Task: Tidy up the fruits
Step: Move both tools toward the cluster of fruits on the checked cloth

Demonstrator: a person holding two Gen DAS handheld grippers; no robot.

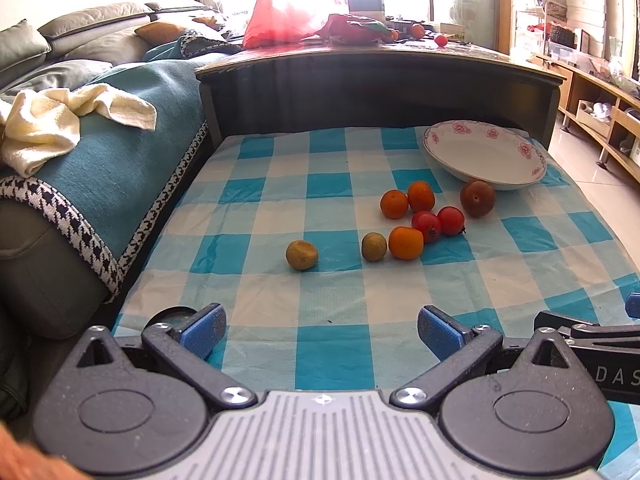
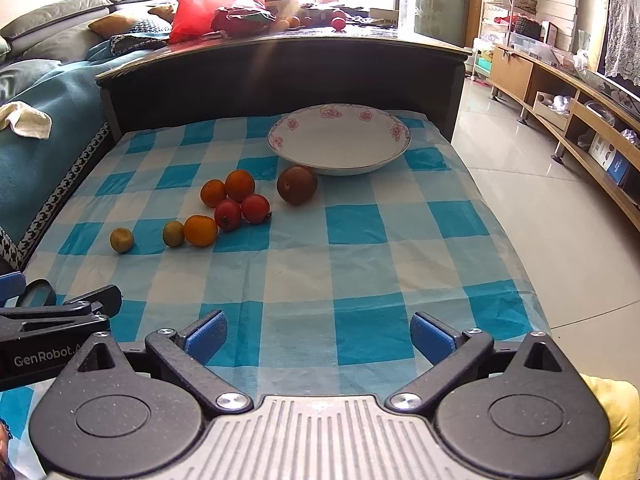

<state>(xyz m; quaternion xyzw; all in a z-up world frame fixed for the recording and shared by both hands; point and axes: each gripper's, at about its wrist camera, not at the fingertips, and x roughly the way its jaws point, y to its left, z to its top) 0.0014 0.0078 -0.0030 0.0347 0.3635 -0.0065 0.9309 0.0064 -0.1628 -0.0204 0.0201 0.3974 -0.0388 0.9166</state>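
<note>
Several small fruits lie on a blue-and-white checked cloth: oranges, two red fruits, two green-brown ones and a larger brown fruit against a white flowered bowl. The bowl is empty. In the right wrist view the fruit cluster lies left of centre, the brown fruit in front of the bowl. My left gripper and right gripper are both open and empty, low over the cloth's near edge, well short of the fruit.
A dark raised tabletop with a red bag and more fruit stands behind the cloth. A sofa with a teal blanket and cream towel is on the left. Tiled floor and a low wooden cabinet are on the right.
</note>
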